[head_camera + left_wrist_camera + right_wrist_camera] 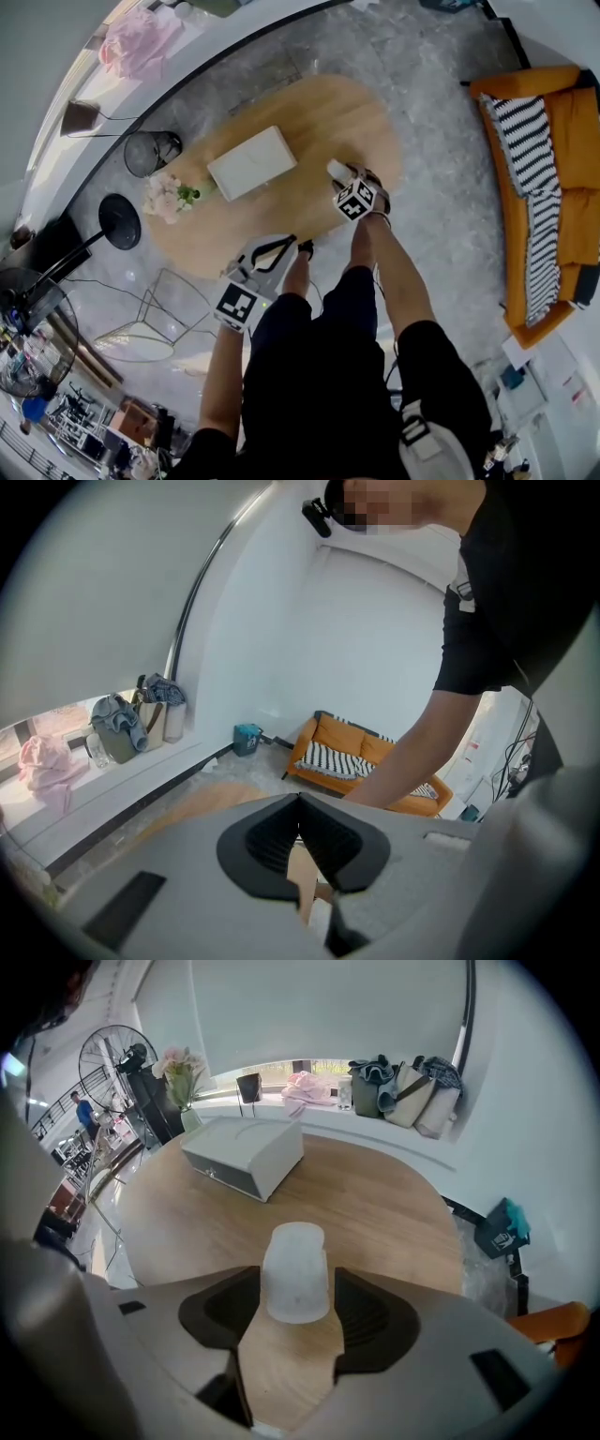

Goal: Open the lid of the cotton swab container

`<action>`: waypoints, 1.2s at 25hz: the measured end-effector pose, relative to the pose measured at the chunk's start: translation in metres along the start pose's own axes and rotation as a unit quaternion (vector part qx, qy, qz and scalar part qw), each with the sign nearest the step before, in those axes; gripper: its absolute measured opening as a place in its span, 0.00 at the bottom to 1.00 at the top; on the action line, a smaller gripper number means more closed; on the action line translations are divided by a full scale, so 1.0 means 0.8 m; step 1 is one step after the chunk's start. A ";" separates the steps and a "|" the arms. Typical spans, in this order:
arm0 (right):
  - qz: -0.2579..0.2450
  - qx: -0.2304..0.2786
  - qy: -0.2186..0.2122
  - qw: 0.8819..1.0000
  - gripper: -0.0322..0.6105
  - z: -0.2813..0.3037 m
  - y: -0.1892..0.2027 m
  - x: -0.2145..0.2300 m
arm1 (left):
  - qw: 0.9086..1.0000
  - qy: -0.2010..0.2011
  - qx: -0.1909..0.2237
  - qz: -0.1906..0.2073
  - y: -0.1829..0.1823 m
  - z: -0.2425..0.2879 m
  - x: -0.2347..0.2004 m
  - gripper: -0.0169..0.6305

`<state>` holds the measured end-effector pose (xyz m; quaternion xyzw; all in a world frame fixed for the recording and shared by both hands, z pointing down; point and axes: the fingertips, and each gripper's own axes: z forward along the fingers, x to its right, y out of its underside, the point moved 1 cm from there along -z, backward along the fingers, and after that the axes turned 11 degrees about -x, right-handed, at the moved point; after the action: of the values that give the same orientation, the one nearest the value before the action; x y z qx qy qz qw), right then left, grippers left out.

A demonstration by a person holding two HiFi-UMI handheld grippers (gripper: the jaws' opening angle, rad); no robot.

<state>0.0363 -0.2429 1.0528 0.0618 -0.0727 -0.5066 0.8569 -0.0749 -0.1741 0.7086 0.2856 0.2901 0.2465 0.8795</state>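
Currently right gripper (292, 1337) is open, straddling the cotton swab container (296, 1274) on the table's (375, 1204) near-right part without clamping it. Left gripper (300, 844) closed, empty. Risk: the unbraced container tips or skids during lid pull.

In the head view the right gripper (349, 180) covers most of the container (335, 168), and the sofa (577, 131) runs off the right edge. In the left gripper view an arm (422, 752) hides part of the sofa. The container's frosted wall blurs its contents.
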 end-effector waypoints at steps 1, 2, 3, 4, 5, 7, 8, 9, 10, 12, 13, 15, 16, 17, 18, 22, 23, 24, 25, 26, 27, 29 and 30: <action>-0.001 -0.004 -0.004 1.000 0.42 0.003 0.000 -0.001 | 1.000 0.000 -0.001 0.000 0.002 0.001 -0.001 0.03; -0.001 -0.008 -0.008 1.000 0.42 0.006 0.001 -0.002 | 1.000 0.000 -0.002 0.001 0.003 0.001 -0.002 0.03; -0.002 -0.013 -0.014 1.000 0.40 0.009 0.002 -0.003 | 1.000 -0.001 -0.004 0.001 0.005 0.001 -0.002 0.03; -0.003 -0.017 -0.018 1.000 0.39 0.012 0.002 -0.004 | 1.000 -0.001 -0.005 0.000 0.006 0.001 -0.003 0.03; -0.004 -0.019 -0.021 1.000 0.39 0.014 0.002 -0.005 | 1.000 -0.002 -0.006 -0.002 0.007 0.002 -0.003 0.03; -0.010 -0.020 -0.021 1.000 0.38 0.015 0.001 -0.003 | 1.000 -0.001 -0.009 -0.002 0.009 0.003 -0.003 0.03; -0.012 -0.021 -0.021 0.999 0.38 0.015 0.001 -0.002 | 1.000 -0.001 -0.011 0.000 0.010 0.004 -0.002 0.03; -0.014 -0.023 -0.022 0.999 0.37 0.013 0.002 -0.001 | 1.000 0.000 -0.013 0.003 0.011 0.004 -0.001 0.03; -0.016 -0.024 -0.023 0.999 0.37 0.011 0.003 -0.001 | 1.000 0.001 -0.014 0.006 0.011 0.005 0.001 0.03; -0.016 -0.028 -0.029 0.999 0.37 0.007 0.006 -0.003 | 1.000 0.003 -0.014 0.015 0.011 0.005 0.005 0.03; -0.016 -0.029 -0.031 0.999 0.37 0.005 0.006 -0.004 | 1.000 0.003 -0.013 0.020 0.010 0.005 0.005 0.03; -0.020 -0.032 -0.033 0.999 0.37 0.001 0.005 -0.007 | 1.000 0.002 -0.008 0.022 0.008 0.002 0.006 0.03; -0.023 -0.031 -0.034 0.999 0.37 -0.001 0.005 -0.008 | 1.000 0.002 -0.006 0.019 0.007 0.001 0.007 0.03; -0.024 -0.030 -0.036 0.999 0.37 -0.004 0.005 -0.009 | 1.000 0.002 -0.004 0.017 0.005 0.001 0.008 0.03; -0.025 -0.029 -0.038 0.999 0.37 -0.008 0.005 -0.010 | 1.000 0.003 -0.003 0.017 0.003 0.001 0.009 0.03; -0.022 -0.020 -0.041 0.999 0.37 -0.028 0.002 -0.009 | 1.000 0.003 0.000 0.018 0.000 -0.002 0.016 0.03; -0.021 -0.019 -0.041 0.999 0.37 -0.035 0.001 -0.008 | 1.000 0.003 -0.002 0.019 0.001 -0.004 0.016 0.03; -0.020 -0.018 -0.040 0.999 0.37 -0.042 0.000 -0.007 | 1.000 0.002 -0.004 0.024 0.002 -0.005 0.017 0.03; -0.019 -0.016 -0.040 0.999 0.37 -0.049 0.000 -0.007 | 1.000 0.001 -0.004 0.031 0.003 -0.007 0.018 0.03; -0.019 -0.014 -0.041 0.999 0.37 -0.057 0.000 -0.006 | 0.999 0.001 -0.003 0.036 0.004 -0.009 0.019 0.03; -0.020 -0.013 -0.041 0.999 0.37 -0.065 0.000 -0.006 | 0.999 0.000 -0.003 0.038 0.004 -0.012 0.022 0.03; -0.016 -0.013 -0.044 0.999 0.37 -0.081 0.001 -0.005 | 0.999 0.000 -0.004 0.038 0.004 -0.019 0.029 0.03; -0.011 -0.013 -0.047 0.999 0.37 -0.089 0.003 -0.003 | 0.999 0.001 -0.003 0.038 0.001 -0.023 0.033 0.03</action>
<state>0.0503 -0.2371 0.9830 0.0279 -0.1054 -0.5191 0.8477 -0.0681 -0.1509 0.6874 0.2933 0.2786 0.2809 0.8703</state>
